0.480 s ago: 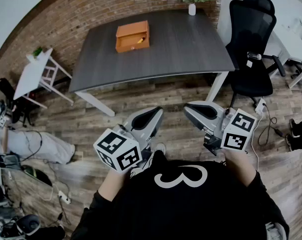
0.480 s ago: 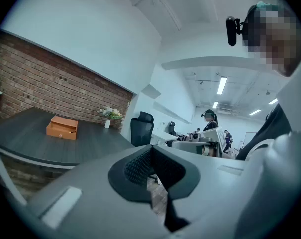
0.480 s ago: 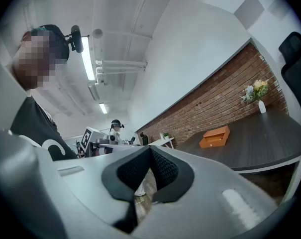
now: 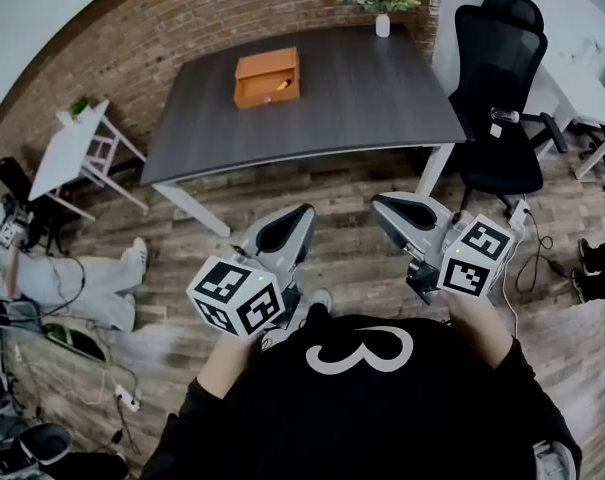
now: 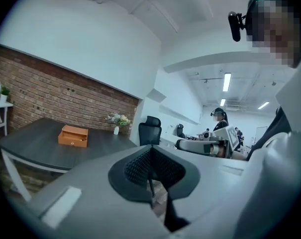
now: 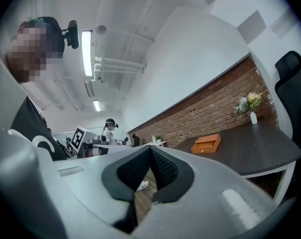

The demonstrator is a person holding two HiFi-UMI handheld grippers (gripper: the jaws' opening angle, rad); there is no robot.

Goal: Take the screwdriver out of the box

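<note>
Left claw (image 4: 294,218), right claw (image 4: 390,210): both closed, empty, off the tabletop's (image 4: 382,98) near edge. Orange box (image 4: 267,77): near far edge, well apart from both.

Orange box (image 4: 267,78); dark grey table (image 4: 362,98); red-brown brick wall (image 4: 182,18).

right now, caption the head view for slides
Left gripper and right gripper, both shut, face the orange box on the table.

dark table (image 4: 362,98) on wood floor (image 4: 322,183), brick wall (image 4: 162,28) behind, black chair (image 4: 502,88) beside.
</note>
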